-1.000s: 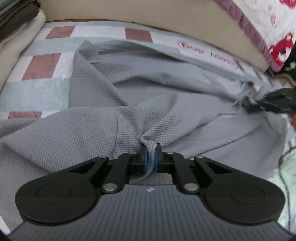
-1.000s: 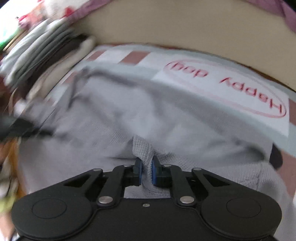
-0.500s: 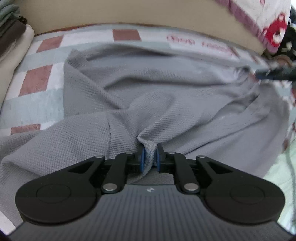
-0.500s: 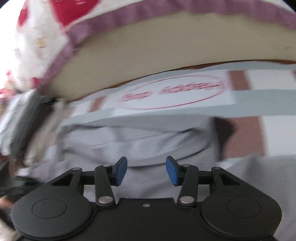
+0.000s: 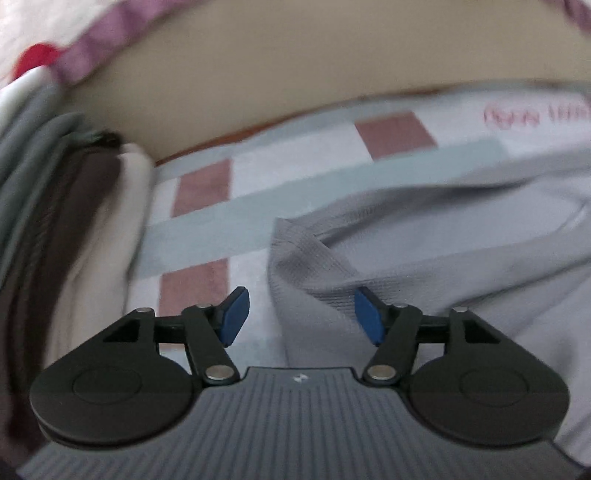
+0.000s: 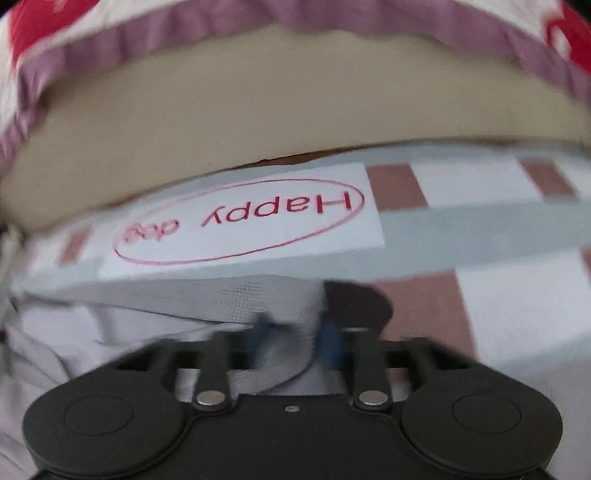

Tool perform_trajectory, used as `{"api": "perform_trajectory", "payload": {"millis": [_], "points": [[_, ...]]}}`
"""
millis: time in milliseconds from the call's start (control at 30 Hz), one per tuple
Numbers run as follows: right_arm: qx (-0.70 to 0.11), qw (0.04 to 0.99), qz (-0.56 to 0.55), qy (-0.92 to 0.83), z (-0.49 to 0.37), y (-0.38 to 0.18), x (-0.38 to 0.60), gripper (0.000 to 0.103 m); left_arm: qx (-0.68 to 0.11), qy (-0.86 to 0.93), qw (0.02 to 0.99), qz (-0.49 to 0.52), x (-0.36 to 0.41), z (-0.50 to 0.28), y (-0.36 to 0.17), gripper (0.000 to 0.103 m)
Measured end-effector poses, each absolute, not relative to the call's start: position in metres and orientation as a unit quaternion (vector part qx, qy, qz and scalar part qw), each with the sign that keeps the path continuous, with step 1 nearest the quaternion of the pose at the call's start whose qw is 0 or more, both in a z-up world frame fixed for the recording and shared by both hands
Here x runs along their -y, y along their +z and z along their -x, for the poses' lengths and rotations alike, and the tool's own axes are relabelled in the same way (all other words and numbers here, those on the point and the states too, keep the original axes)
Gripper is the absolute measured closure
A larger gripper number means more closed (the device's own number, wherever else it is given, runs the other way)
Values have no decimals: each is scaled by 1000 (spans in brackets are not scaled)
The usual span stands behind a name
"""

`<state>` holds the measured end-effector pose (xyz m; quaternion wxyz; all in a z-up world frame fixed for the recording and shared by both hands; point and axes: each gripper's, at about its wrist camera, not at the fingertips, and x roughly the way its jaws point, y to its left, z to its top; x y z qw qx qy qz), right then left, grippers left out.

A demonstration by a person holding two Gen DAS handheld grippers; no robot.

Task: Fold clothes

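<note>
Left gripper (image 5: 301,317): wide apart, nothing between the blue pads (image 5: 233,316); hovering just above the mat, with the near edge of the shirt running up between the two fingers but untouched by either.
Right gripper (image 6: 293,338): blurred by motion; blue pads partly hidden by cloth, a band of grey fabric lying between them; clamped or not, cannot tell.
Shirt (image 5: 436,254): grey, waffle-textured, spread flat on the mat; in the left view filling the right half, one corner folded over near the middle; in the right view (image 6: 229,306) a long straight edge running left to right just ahead of the fingers.
Mat (image 5: 236,210): checked in white, pale green and dull red; printed oval with red "Happy" lettering, upside down in the right view, just beyond the far edge of the shirt.
Stack of clothes (image 5: 70,229): folded layers of grey, dark brown and cream at the left edge of the left view, beside the mat, near the left finger.
Cushion (image 6: 295,107): beige, curving along the far side of the mat.
Quilt (image 6: 155,33): white and red with a purple border, draped over the top of the cushion.
</note>
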<state>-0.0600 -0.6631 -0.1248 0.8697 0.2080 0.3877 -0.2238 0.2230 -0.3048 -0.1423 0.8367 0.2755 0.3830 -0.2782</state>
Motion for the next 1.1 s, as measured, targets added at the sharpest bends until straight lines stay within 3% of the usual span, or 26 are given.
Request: {"api": "perform_trajectory", "payload": {"millis": [67, 100, 133, 233, 400, 500, 567, 633, 667, 700, 733, 767, 800, 833, 933, 1000, 1067, 1100], "points": [[-387, 877, -195, -208, 53, -120, 669, 90, -371, -280, 840, -281, 303, -232, -146, 73], [-381, 875, -216, -207, 53, -118, 679, 90, -374, -273, 842, -277, 300, -240, -146, 99], [-374, 873, -237, -206, 53, -116, 688, 91, -376, -266, 845, -273, 297, -247, -146, 100], [-359, 860, -292, -214, 51, -115, 712, 91, -401, -264, 860, -174, 277, -273, -139, 100], [-364, 847, -300, -244, 38, -119, 730, 96, -367, -268, 880, -136, 275, -266, -139, 100], [-357, 853, -286, -250, 33, -116, 731, 96, -382, -238, 889, -89, 263, -273, -141, 93], [-346, 863, -268, -254, 35, -109, 728, 88, -372, -202, 904, -54, 249, -278, -137, 93], [-336, 873, -250, -251, 41, -101, 723, 87, -370, -230, 897, -81, 257, -274, -139, 93], [-332, 878, -242, -245, 44, -98, 720, 79, -369, -244, 892, -94, 261, -272, -139, 92], [-332, 884, -233, -230, 46, -96, 717, 70, -367, -258, 887, -107, 265, -270, -140, 87], [-338, 889, -226, -213, 48, -97, 712, 54, -366, -271, 882, -120, 269, -267, -141, 75], [-343, 892, -219, -196, 49, -98, 708, 48, -364, -285, 877, -133, 273, -265, -141, 66], [-353, 892, -215, -181, 50, -101, 704, 48, -362, -299, 871, -146, 277, -263, -142, 52], [-368, 890, -212, -168, 49, -106, 700, 48, -360, -312, 865, -159, 281, -261, -143, 46], [-397, 884, -193, -154, 45, -120, 689, 47, -353, -352, 844, -197, 293, -255, -145, 41], [-397, 884, -188, -163, 46, -127, 684, 47, -353, -341, 840, -230, 308, -250, -154, 39], [-387, 888, -188, -164, 46, -133, 685, 44, -353, -329, 845, -232, 316, -249, -157, 44], [-381, 891, -185, -164, 46, -134, 684, 44, -367, -335, 840, -221, 318, -250, -157, 67]]}}
